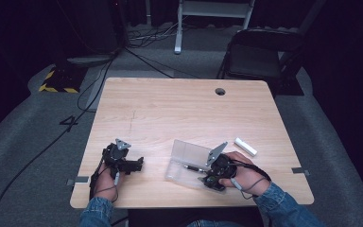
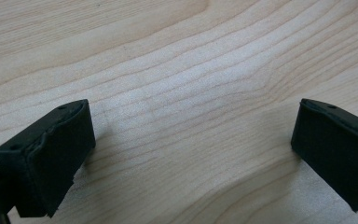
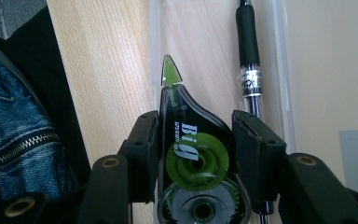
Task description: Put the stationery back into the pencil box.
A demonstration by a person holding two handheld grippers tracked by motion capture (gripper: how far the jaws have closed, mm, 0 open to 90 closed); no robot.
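My right gripper (image 3: 195,135) is shut on a dark see-through correction tape dispenser (image 3: 186,116) with green wheels; its green tip (image 3: 170,72) points away over an open clear plastic case (image 3: 214,42). A black pen (image 3: 249,51) lies in that case, to the right of the dispenser. In the high view the right gripper (image 1: 208,179) sits at the case's (image 1: 189,153) near right corner, close to the table's front edge. My left gripper (image 1: 138,164) rests at the front left, and its jaws (image 2: 193,116) stand open over bare wood.
A small white block (image 1: 246,146) lies on the wooden table (image 1: 179,109) to the right of the case. A round cable hole (image 1: 220,91) is near the far edge. A folding chair (image 1: 260,54) stands behind the table. A denim sleeve (image 3: 14,135) is near the right gripper.
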